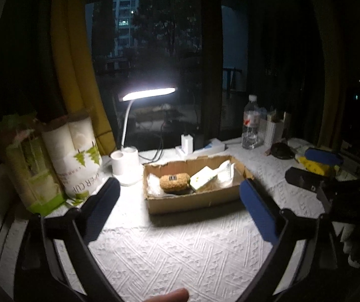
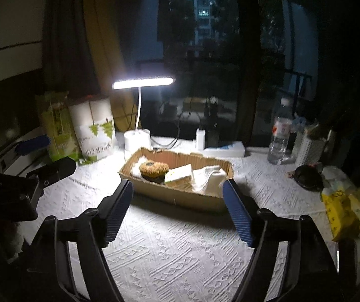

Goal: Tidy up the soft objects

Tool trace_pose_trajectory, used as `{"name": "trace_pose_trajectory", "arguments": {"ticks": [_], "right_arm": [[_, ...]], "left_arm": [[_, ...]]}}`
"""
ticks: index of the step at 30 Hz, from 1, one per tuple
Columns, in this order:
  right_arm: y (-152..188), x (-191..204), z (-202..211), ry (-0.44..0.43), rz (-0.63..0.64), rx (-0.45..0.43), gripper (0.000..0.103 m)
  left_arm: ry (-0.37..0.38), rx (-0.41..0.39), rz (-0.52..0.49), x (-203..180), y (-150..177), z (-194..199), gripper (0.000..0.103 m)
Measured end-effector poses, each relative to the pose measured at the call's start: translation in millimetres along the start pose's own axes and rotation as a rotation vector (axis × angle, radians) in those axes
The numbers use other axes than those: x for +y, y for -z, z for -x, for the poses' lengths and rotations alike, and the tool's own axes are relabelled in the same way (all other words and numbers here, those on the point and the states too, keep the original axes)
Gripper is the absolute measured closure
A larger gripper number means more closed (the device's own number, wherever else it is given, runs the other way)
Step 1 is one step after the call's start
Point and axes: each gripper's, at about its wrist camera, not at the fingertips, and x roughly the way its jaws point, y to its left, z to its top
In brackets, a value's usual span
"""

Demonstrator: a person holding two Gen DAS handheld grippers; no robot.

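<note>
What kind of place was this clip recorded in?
Most likely a home desk by a window at night: a lit desk lamp, a yellow curtain, apartment blocks outside the dark glass, and a cardboard box of soft items on a white textured tablecloth.

Bare tablecloth (image 2: 180, 251) before box (image 2: 177, 196)

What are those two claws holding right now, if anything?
Nothing. The left claw and the right claw are both wide open and empty, in front of the cardboard box without touching it.
</note>
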Motion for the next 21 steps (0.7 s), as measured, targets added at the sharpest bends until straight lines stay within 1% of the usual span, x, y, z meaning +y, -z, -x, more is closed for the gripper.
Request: {"name": "trace_pose_trajectory", "arguments": {"ticks": [6, 10, 13, 21], "right_arm": [[-11.3, -0.2, 31.1, 0.049, -0.004, -0.063, 0.019], [-19.2, -1.6, 47.7, 0.079, -0.003, -0.097, 0.019], [-24.1, -0.9, 60.4, 0.095, -0.001, -0.125, 0.019], [-32.6, 2.5, 79.1, 0.112, 0.009, -0.168, 0.019]], "left_arm": [[-0.006, -0.061, 0.002, -2.4, -14.5, 26.2, 0.005], [0.006, -0.103, 0.001, -3.3, -25.9, 41.0, 0.005], [0.001, -0.135, -0.002, -3.2, -32.8, 51.9, 0.005], [0.000, -0.180, -0.017, -7.7, -39.8, 70.3, 0.005]]}}
